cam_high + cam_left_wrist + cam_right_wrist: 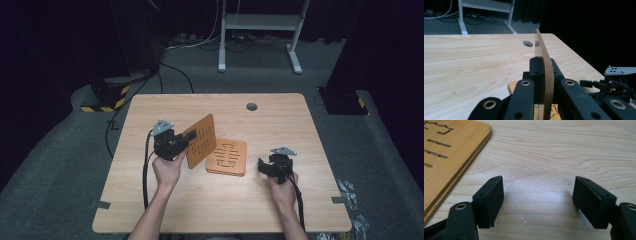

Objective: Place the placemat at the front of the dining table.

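My left gripper (189, 135) is shut on the edge of a thin orange-brown board with slots (201, 140), holding it upright and tilted above the table. In the left gripper view the board (545, 70) stands edge-on between the two black jaws (541, 72). A stack of similar slotted boards (227, 157) lies flat on the table just right of the lifted one. My right gripper (262, 166) rests low near the stack's right side, open and empty. In the right gripper view the gripper (537, 195) hovers over bare wood, with the stack (446, 152) at upper left.
The wooden table (280, 125) has a round cable hole (251, 106) near its far edge. Beyond the table stand a white metal frame (260, 30) and cables on the grey floor. Tape marks sit at the table's front corners.
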### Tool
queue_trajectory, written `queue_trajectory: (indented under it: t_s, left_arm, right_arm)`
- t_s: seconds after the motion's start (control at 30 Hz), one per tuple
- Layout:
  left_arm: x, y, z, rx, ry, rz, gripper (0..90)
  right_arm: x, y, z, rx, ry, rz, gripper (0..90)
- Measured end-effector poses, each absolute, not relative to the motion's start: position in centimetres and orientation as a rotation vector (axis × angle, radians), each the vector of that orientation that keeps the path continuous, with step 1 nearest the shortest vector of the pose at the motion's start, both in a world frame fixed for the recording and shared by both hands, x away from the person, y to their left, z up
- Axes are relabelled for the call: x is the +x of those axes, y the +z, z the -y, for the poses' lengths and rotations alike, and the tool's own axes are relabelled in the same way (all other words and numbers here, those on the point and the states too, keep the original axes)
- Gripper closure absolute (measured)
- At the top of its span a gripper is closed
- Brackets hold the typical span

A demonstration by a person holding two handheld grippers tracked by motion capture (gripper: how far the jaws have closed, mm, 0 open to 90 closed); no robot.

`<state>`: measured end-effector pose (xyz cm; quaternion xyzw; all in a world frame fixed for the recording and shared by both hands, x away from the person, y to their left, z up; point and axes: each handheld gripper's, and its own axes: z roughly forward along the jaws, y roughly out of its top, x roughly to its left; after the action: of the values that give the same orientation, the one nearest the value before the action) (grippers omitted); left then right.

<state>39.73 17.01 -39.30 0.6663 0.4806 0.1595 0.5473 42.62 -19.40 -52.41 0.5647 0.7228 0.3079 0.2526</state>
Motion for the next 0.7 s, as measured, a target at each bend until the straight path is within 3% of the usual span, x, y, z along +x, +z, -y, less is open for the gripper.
queue_trajectory:
  t_s: [0.7]
  left_arm:
    - [38.2,-39.4,-18.6,1.548,0.400,-1.156,85.9]
  right_arm:
    - [42.6,-52.4,19.4,1.536,0.837,-1.965,25.0]
